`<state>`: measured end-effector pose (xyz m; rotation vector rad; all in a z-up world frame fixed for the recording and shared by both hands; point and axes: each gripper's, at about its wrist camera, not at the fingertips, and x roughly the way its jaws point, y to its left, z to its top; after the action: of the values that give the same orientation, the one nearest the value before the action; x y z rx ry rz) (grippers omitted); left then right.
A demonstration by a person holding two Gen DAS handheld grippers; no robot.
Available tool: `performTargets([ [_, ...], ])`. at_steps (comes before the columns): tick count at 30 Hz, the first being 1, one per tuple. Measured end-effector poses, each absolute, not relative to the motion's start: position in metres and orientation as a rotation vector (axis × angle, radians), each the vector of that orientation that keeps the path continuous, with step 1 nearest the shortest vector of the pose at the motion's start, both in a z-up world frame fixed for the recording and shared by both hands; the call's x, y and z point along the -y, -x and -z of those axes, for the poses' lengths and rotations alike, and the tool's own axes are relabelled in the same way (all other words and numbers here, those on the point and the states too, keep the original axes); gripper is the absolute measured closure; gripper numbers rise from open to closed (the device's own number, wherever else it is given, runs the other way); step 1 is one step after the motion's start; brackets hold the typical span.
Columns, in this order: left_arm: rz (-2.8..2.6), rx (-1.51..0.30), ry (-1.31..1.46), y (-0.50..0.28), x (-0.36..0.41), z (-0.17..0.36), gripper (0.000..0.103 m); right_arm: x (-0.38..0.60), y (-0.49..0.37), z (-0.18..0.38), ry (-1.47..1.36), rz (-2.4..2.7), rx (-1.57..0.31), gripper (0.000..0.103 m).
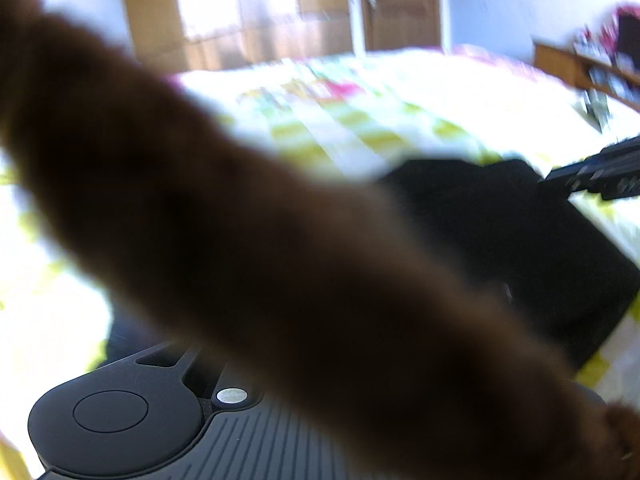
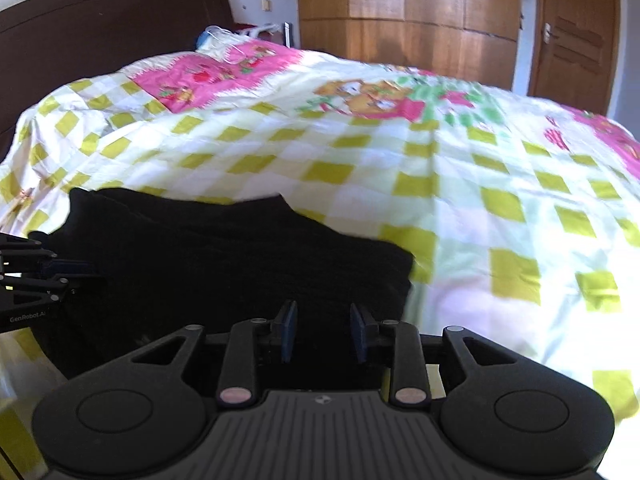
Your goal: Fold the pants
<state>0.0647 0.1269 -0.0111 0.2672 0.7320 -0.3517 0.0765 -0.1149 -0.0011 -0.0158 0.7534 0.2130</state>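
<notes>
A checked quilt [image 2: 400, 168] covers the bed, and the black pants [image 2: 224, 256] lie bunched near its edge. The right gripper [image 2: 323, 330] hovers released just above them. A brown blur hides the left gripper's [image 2: 36, 276] fingers, so its grip is unclear, and a blind pinch there might catch quilt along with cloth.

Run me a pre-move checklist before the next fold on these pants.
1. Pants lying on the bed cover: ok, a dark bundle near its front edge.
2. Right gripper free: ok, jaws apart with nothing between them, poised over the pants' near edge.
3. Left gripper state: cannot tell; in the right wrist view its tip meets the pants' left side, but the jaws merge with the black cloth.
4. Left wrist view usable: not ok, a blurred brown shape covers most of it.
5. Fold edges visible: cannot tell, the black cloth shows no seams or layers.
</notes>
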Motion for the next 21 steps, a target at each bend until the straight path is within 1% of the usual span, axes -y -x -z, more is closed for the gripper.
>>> performTargets([
  [2,0.331,-0.734,-0.296,-0.063,-0.119,0.020,0.085,0.133,-0.069,0.009,-0.029,-0.190,-0.786,0.060],
  [8,0.348,-0.711,-0.295,-0.053,-0.100,-0.003,0.084,0.167,-0.061,0.015,-0.218,-0.238,-0.809,0.059],
  [13,0.412,-0.726,-0.311,-0.045,-0.066,-0.002,0.084,0.180,-0.070,0.034,-0.368,-0.305,-0.858,0.058],
  [14,0.420,-0.730,-0.314,-0.045,-0.060,0.001,0.084,0.184,-0.073,0.037,-0.412,-0.331,-0.868,0.056],
  [15,0.426,-0.734,-0.312,-0.045,-0.055,0.003,0.084,0.187,-0.077,0.040,-0.441,-0.357,-0.875,0.052],
  [17,0.436,-0.739,-0.303,-0.047,-0.047,0.005,0.084,0.189,-0.087,0.047,-0.476,-0.409,-0.891,0.047],
  [21,0.443,-0.733,-0.290,-0.050,-0.042,0.004,0.081,0.191,-0.104,0.057,-0.552,-0.459,-0.902,0.041],
])
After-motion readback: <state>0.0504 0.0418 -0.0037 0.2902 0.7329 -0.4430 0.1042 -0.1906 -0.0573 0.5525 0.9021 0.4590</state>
